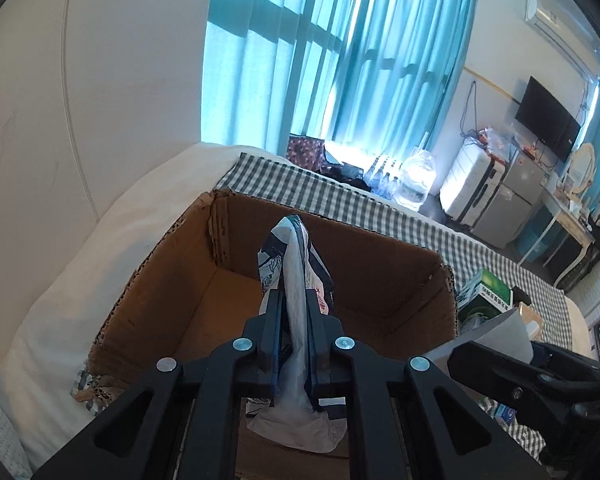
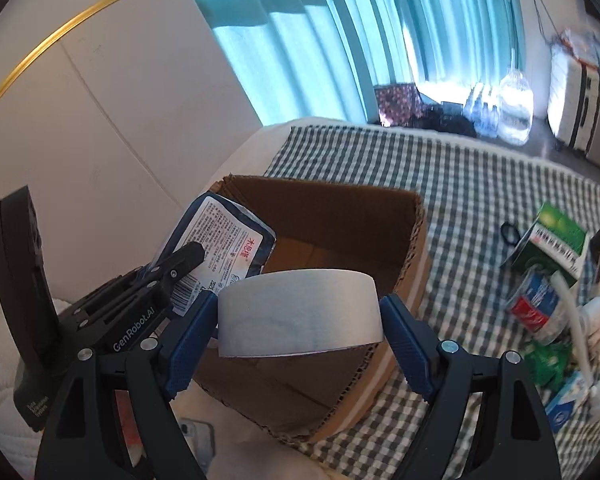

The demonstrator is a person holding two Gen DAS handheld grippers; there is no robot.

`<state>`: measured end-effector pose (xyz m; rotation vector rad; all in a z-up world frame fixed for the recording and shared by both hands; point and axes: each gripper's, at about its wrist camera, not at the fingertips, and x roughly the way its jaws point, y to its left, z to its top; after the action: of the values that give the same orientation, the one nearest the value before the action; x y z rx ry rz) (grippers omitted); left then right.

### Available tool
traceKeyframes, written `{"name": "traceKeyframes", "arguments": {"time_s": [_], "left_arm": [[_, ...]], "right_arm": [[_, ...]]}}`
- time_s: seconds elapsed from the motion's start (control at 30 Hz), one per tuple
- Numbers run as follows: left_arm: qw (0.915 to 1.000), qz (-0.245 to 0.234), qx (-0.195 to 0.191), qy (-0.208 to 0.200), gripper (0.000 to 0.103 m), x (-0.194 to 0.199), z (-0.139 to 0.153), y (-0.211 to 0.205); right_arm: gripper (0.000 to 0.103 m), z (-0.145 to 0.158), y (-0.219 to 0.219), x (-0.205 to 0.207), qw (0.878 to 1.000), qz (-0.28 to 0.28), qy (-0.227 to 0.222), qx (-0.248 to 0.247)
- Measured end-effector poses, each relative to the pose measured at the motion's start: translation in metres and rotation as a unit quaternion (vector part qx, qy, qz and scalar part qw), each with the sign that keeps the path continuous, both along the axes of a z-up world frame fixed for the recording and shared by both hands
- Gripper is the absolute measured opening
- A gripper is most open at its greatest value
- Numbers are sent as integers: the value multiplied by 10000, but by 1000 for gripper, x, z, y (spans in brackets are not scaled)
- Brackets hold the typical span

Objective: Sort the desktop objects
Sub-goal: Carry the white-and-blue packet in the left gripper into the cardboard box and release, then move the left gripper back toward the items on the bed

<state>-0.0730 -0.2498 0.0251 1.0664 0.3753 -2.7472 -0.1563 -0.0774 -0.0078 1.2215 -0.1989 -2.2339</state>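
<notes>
Left tool (image 1: 294, 320) clenched on snack packet (image 1: 288, 264) over cardboard box (image 1: 172, 280); right tool (image 2: 300, 316) grasping tape roll (image 2: 300, 312) beside box. Box looks empty; clutter (image 2: 548, 304) on bed right of box unsorted.

Both wrist views close above cardboard box (image 1: 320, 276) (image 2: 340, 216) (shared), probably facing window

- Cardboard box (image 2: 340, 216): brown corrugated board, matt, torn fluted edges.
- Packet (image 2: 224, 248): glossy plastic film, printed label.
- Tape roll (image 2: 300, 314): smooth grey, slight sheen.
- Bedcover (image 2: 480, 184): checked woven cloth, matt.
- Left gripper (image 1: 296, 320): matt black plastic, bright metal screws.
- Curtain (image 1: 340, 60): thin turquoise cloth.
</notes>
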Motion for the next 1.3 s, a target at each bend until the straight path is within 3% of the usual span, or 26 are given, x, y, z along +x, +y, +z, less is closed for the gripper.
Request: {"name": "traceKeyframes", "arguments": {"time_s": [0.03, 0.07, 0.1, 0.17, 0.4, 0.57, 0.73, 1.03, 1.3], "left_arm": [[10000, 27, 49, 39, 13, 1, -1, -2], [9999, 65, 67, 49, 24, 2, -2, -3], [9999, 70, 88, 42, 50, 3, -2, -4], [9998, 174, 75, 19, 85, 4, -1, -6], [9994, 307, 16, 154, 89, 17, 17, 3], [9987, 200, -234, 398, 103, 31, 34, 38], [9980, -212, -211, 561, 103, 41, 35, 94], [9945, -987, -236, 262, 103, 48, 3, 210], [9881, -1497, -331, -107, 103, 52, -36, 278]], "right_arm": [[83, -2, -1, -1, 10000, -11, -43, -63], [83, -4, 0, -2, 9999, -26, -56, -117], [84, -5, 0, -2, 9998, -41, -54, -198], [91, -4, 2, -3, 9994, -121, -2, -335], [95, 19, 17, 6, 9982, -441, 348, -193], [95, 37, 60, 31, 9925, -871, 855, 103], [95, 46, 133, 66, 9775, -1416, 1401, 698], [96, 47, 278, 126, 9465, -2714, 1411, 1026], [95, 9, 336, 151, 9416, -3052, 992, 1016]]}}
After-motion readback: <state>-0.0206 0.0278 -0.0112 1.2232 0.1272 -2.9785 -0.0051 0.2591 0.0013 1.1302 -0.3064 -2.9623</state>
